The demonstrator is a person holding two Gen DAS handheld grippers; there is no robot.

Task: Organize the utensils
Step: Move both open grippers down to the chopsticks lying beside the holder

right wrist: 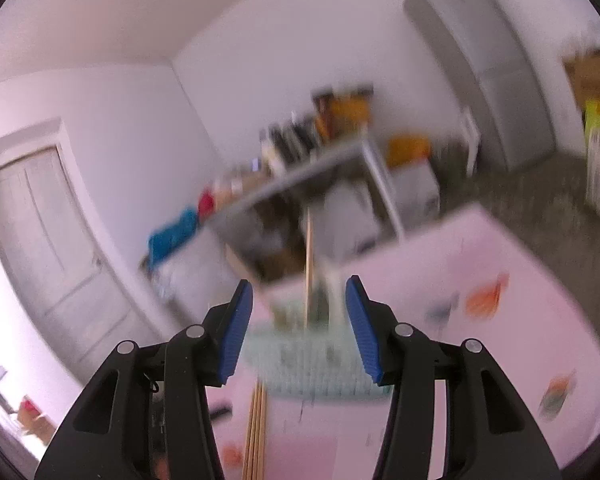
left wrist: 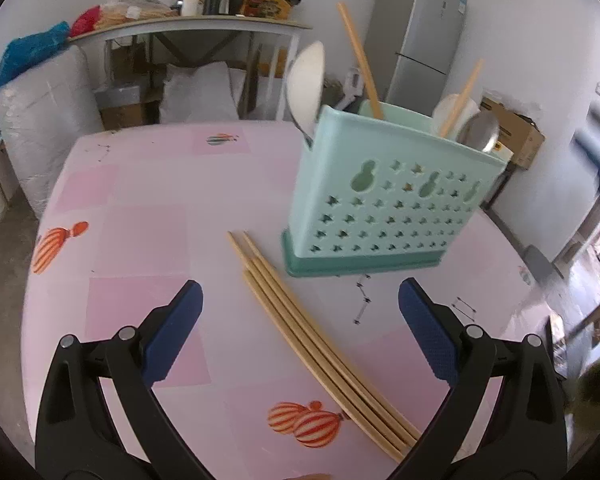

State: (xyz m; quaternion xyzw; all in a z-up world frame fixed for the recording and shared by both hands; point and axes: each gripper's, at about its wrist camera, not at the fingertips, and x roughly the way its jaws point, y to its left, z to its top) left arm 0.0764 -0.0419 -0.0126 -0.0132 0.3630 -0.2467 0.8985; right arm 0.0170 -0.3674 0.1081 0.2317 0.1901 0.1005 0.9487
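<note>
A mint-green perforated utensil holder [left wrist: 388, 200] stands on the pink table [left wrist: 140, 208]. It holds two wooden chopsticks [left wrist: 360, 64] and two metal spoons [left wrist: 306, 84]. Several loose wooden chopsticks [left wrist: 312, 336] lie side by side on the cloth in front of the holder, running diagonally. My left gripper [left wrist: 300, 288] hangs open and wide above them, gripping nothing. The right wrist view is blurred. In it my right gripper [right wrist: 299, 282] is open with nothing pressed between its pads. Beyond it are the holder [right wrist: 312, 364], one upright chopstick [right wrist: 309, 264] and the loose chopsticks [right wrist: 256, 432].
Behind the table stands a shelf table [left wrist: 188, 26] crowded with bottles and bags. White sacks [left wrist: 40, 128] lie at the left, with a grey fridge [left wrist: 420, 32] and a cardboard box [left wrist: 516, 132] at the right. A blurred dark shape [left wrist: 598, 160] shows at the right edge. A door [right wrist: 44, 232] is at the far left.
</note>
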